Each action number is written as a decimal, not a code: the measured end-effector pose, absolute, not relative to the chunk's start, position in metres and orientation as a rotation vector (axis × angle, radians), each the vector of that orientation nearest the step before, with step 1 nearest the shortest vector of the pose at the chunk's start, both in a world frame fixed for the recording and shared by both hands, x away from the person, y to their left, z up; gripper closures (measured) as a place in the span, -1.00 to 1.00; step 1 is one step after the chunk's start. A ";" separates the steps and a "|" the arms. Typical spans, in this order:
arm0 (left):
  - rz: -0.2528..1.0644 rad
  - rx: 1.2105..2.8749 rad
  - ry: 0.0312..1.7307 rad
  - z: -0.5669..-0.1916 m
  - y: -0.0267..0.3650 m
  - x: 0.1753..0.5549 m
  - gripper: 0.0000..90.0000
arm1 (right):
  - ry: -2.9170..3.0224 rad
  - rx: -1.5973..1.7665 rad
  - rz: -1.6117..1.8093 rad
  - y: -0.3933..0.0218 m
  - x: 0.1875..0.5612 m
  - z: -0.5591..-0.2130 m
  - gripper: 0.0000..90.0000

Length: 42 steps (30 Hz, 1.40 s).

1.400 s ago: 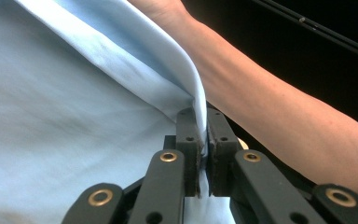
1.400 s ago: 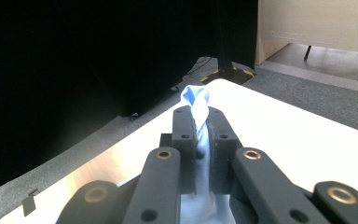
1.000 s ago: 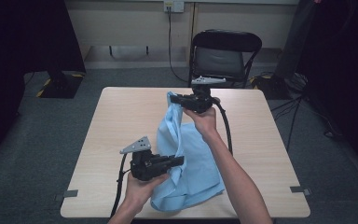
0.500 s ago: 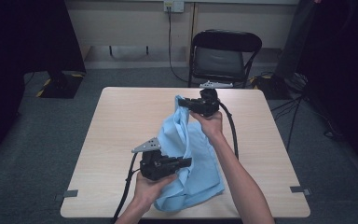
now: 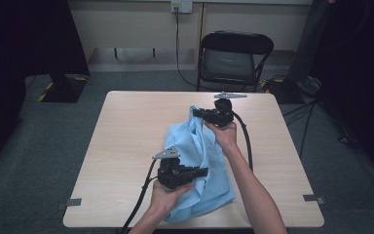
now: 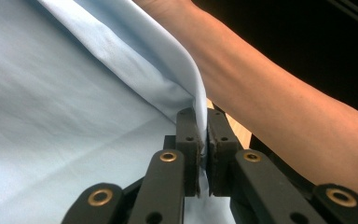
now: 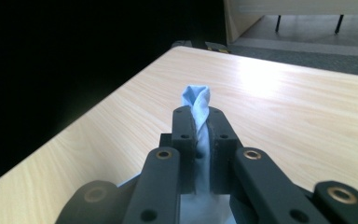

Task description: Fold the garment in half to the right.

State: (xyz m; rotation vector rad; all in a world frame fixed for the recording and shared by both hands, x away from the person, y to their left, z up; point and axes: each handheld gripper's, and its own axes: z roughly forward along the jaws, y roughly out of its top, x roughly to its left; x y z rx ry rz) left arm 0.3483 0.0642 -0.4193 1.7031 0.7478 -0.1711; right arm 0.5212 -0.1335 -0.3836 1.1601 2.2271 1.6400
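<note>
Blue cloth (image 5: 199, 161) draped across the counter (image 5: 126, 146), right of its centre, reaching toward the near edge. Left gripper (image 5: 202, 171) clenched on a cloth fold at the near end. Right gripper (image 5: 197, 113) clenched on a bunched corner at the far end, toward the chair (image 5: 233, 58).

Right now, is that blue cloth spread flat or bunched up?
Bunched up: the blue cloth lies creased in folds, pinched by the left gripper and right gripper.
</note>
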 end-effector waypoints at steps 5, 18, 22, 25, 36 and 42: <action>-0.173 1.732 0.764 -0.430 0.055 0.350 0.90 | 2.231 1.194 1.619 -0.140 0.523 -0.397 0.87; -0.195 1.779 0.799 -0.450 0.037 0.359 0.90 | 2.248 1.246 1.554 -0.150 0.526 -0.421 0.87; -0.194 1.793 0.812 -0.456 0.032 0.362 0.90 | 2.261 1.244 1.529 -0.149 0.528 -0.426 0.87; -0.197 1.807 0.821 -0.461 0.030 0.365 0.90 | 2.266 1.249 1.517 -0.147 0.530 -0.432 0.86; -0.217 1.831 0.856 -0.476 0.023 0.372 0.90 | 2.259 1.302 1.493 -0.154 0.533 -0.453 0.86; -0.236 1.856 0.887 -0.483 0.019 0.377 0.90 | 2.268 1.311 1.471 -0.153 0.534 -0.458 0.86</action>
